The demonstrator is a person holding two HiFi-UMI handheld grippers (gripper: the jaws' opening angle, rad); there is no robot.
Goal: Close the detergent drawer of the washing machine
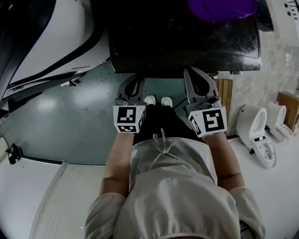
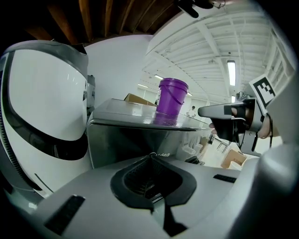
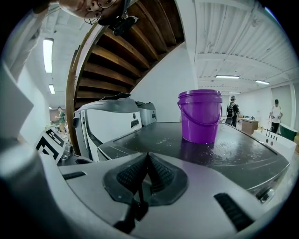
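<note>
Two grippers sit low in the head view. The left gripper [image 1: 135, 83] and the right gripper [image 1: 200, 79] are just in front of a big dark-topped washing machine [image 1: 187, 44]. A round purple plastic bucket [image 1: 222, 8] stands on top. In the left gripper view, its jaws are pressed together on nothing. In the right gripper view, its jaws are pressed together too, with nothing between. I cannot tell where the detergent drawer is.

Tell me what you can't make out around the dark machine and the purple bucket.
- Detergent drawer: in no view; the head view shows only the top of the dark machine, so open or shut cannot be told.
- Purple bucket: cut off by the head view's top edge; both gripper views see it side-on, so its contents are hidden.
- The machine's front panel: too dark in the left gripper view.
</note>
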